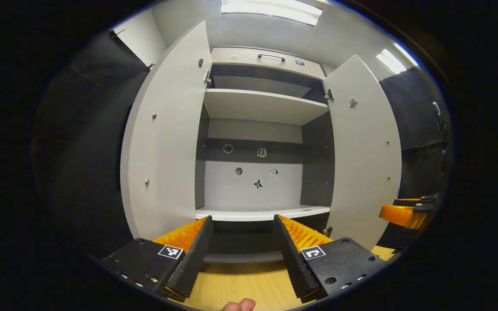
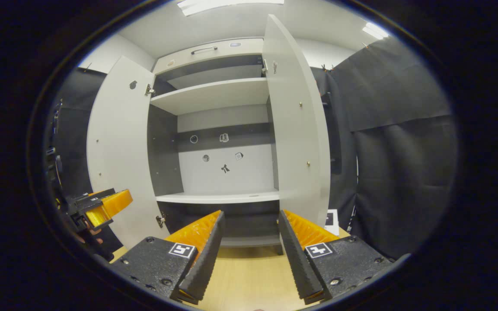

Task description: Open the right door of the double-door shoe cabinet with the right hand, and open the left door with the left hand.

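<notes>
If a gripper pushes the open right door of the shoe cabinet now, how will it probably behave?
The right door is a flat, thin panel, so it probably stays stiff and does not flex. It hangs on hinges at its inner edge, so it likely swings rather than slides. Its smooth pale face may let fingertips slip.

Black, ridged fingers backed with ribbed orange on both left gripper [image 1: 242,224] and right gripper [image 2: 249,218]. Textured black mounts at frame bottom, silver screws along edges, each bearing a small black-and-white square marker.
</notes>
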{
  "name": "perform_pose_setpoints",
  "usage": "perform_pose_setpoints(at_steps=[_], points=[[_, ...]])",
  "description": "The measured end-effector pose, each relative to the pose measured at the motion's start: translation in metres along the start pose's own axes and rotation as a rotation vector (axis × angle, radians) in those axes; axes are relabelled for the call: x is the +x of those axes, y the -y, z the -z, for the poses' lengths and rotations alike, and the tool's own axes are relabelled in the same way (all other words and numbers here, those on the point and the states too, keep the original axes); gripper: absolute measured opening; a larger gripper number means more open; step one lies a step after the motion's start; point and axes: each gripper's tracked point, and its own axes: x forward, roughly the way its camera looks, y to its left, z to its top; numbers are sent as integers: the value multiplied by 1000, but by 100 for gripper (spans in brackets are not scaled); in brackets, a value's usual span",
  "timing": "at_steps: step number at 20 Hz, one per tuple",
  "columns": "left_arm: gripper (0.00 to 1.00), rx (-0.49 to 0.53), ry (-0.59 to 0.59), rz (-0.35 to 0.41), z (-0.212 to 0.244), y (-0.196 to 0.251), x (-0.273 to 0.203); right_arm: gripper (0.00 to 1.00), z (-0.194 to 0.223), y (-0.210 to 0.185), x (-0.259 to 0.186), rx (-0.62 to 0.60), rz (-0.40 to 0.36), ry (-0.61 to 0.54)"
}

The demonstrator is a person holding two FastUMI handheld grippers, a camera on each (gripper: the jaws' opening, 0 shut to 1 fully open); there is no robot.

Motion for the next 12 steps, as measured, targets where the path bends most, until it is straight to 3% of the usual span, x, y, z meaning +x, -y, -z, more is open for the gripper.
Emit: perform_pose_setpoints(at_steps=[12], points=[[83,5,7,-16,-3,-1,-1,78,-5,-13,4,-10,-40,31]])
